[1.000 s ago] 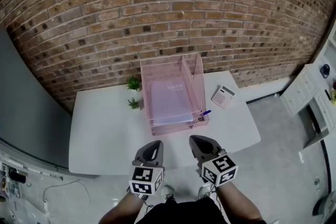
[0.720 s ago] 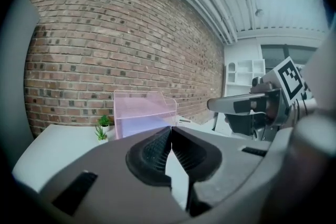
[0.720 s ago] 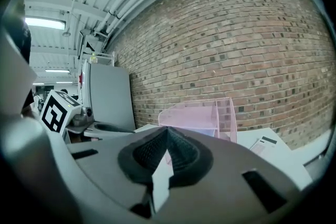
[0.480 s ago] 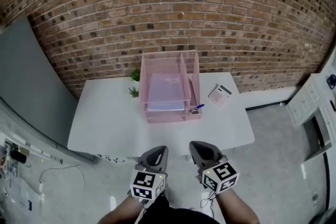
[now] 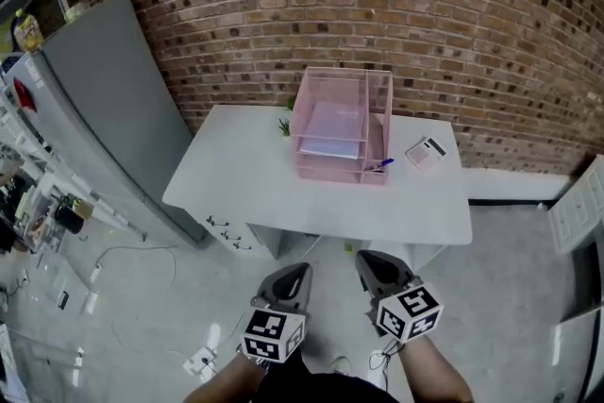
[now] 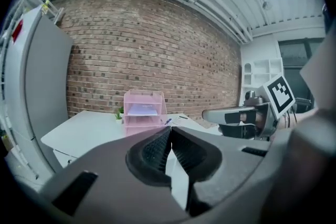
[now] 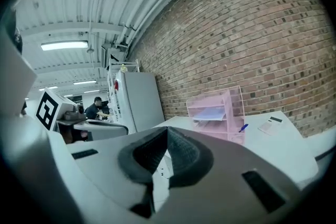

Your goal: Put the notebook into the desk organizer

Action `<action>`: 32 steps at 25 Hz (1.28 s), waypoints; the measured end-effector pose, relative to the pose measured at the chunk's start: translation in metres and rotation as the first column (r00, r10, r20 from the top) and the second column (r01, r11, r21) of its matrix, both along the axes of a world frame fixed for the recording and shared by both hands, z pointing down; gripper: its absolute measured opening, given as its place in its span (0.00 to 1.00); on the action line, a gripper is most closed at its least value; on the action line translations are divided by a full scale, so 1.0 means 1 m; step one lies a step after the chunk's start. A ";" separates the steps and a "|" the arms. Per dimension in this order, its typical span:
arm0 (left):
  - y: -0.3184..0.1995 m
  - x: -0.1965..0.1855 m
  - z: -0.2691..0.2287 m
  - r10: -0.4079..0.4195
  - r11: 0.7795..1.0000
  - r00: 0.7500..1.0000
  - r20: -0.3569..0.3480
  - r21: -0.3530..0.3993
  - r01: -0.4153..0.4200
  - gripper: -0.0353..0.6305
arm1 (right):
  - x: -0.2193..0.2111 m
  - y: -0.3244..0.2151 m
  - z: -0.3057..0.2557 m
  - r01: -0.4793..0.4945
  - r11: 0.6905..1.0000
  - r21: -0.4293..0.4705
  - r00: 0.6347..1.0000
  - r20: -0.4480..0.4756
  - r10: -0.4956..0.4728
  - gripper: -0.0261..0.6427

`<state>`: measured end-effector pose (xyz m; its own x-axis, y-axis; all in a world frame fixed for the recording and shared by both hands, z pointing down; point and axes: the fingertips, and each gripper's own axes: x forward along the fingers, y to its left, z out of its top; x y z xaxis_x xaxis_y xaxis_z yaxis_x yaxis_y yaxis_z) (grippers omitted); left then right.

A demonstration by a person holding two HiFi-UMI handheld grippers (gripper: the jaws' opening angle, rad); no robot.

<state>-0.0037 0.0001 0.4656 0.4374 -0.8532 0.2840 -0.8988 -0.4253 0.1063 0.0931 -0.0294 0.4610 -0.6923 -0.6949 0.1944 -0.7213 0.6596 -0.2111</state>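
Observation:
The pink wire desk organizer [image 5: 341, 123] stands at the back of the white table [image 5: 236, 175], against the brick wall. A pale lilac notebook [image 5: 331, 129] lies flat on its upper tray; it also shows as the notebook [image 6: 142, 109] and the notebook [image 7: 212, 113] in the gripper views. My left gripper [image 5: 298, 272] and right gripper [image 5: 366, 260] hang side by side over the floor, well in front of the table. Both are shut with nothing between the jaws.
A blue pen [image 5: 381, 164] sticks out of the organizer's right side and a calculator [image 5: 426, 151] lies to its right. Small green plants [image 5: 284, 123] sit left of it. A grey cabinet [image 5: 104, 99] stands left; cables [image 5: 132, 260] lie on the floor. A person [image 7: 96, 107] sits far off.
The view has drawn back from the table: the table and organizer now sit farther off and to the right, more floor and the grey cabinet show. Both grippers stay shut and empty.

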 end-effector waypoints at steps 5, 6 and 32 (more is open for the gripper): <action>0.037 -0.021 -0.011 -0.053 0.999 0.998 -0.037 -0.010 0.053 0.06 | -0.022 0.033 -0.014 0.064 0.998 0.025 0.998 0.011 -0.065 0.04; 0.042 -0.024 -0.013 -0.055 0.998 0.998 -0.043 -0.010 0.055 0.06 | -0.026 0.039 -0.017 0.070 0.997 0.031 0.997 0.011 -0.070 0.04; 0.079 -0.068 -0.008 0.162 0.986 0.981 -0.110 -0.017 -0.165 0.06 | -0.067 0.107 -0.015 -0.164 0.987 0.000 0.986 -0.019 0.164 0.04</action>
